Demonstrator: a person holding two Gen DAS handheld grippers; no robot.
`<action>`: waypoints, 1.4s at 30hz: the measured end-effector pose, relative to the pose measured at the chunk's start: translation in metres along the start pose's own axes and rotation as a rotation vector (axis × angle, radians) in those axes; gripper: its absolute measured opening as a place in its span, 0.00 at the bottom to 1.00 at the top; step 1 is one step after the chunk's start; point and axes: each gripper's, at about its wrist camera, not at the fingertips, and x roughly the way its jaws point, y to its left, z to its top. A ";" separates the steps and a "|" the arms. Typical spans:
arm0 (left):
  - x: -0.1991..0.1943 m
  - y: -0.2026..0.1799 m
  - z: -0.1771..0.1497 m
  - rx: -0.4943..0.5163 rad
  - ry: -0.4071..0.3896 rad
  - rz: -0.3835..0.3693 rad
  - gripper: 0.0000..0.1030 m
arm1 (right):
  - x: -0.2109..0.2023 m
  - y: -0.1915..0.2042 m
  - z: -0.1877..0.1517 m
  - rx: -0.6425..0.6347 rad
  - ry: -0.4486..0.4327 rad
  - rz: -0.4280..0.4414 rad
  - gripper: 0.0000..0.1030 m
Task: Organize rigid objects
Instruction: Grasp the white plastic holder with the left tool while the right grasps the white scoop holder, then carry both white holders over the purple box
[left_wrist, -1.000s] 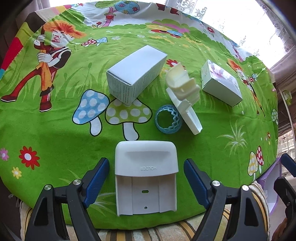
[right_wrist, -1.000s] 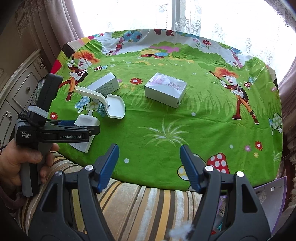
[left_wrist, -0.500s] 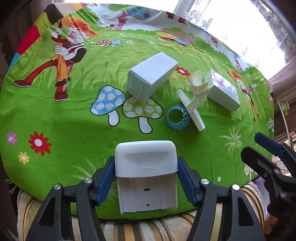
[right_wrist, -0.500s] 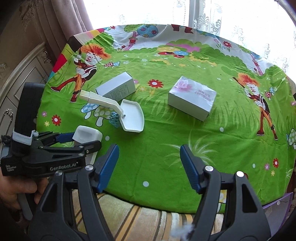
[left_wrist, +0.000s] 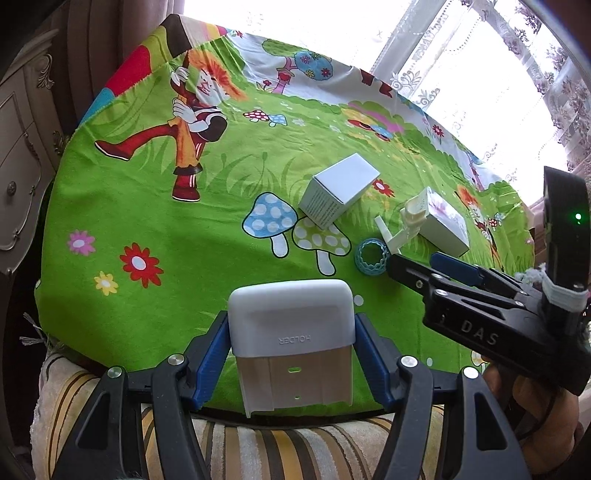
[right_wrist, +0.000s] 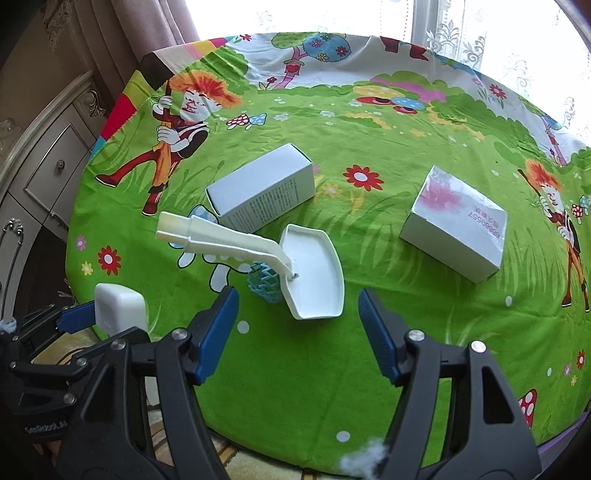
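Observation:
My left gripper (left_wrist: 291, 354) is shut on a white plastic holder (left_wrist: 290, 332) and holds it at the table's near edge; it also shows in the right wrist view (right_wrist: 118, 308). My right gripper (right_wrist: 299, 325) is open and empty, just in front of a white scoop (right_wrist: 314, 277) with a cream handle (right_wrist: 218, 242). A blue lattice ring (right_wrist: 264, 282) lies under the scoop's handle; it also shows in the left wrist view (left_wrist: 372, 257). The right gripper shows in the left wrist view (left_wrist: 424, 269), near the ring.
A white carton (right_wrist: 262, 194) lies behind the scoop. A white box with pink print (right_wrist: 456, 227) lies to the right. The round table wears a green cartoon cloth (right_wrist: 369, 369). A striped cushion (left_wrist: 280, 443) lies below the near edge. A cabinet (right_wrist: 44, 177) stands left.
My left gripper closed on the white holder and has lifted and drawn it back. My right gripper moved forward and left toward the scoop, still open.

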 end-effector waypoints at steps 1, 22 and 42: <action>0.000 0.000 0.000 -0.002 -0.001 -0.002 0.64 | 0.003 0.001 0.001 -0.001 0.001 -0.002 0.66; -0.003 -0.008 -0.001 0.032 -0.024 0.005 0.64 | 0.005 0.004 0.000 -0.019 -0.030 0.025 0.29; -0.027 -0.051 -0.017 0.138 -0.065 0.003 0.64 | -0.070 -0.029 -0.041 0.095 -0.129 -0.030 0.29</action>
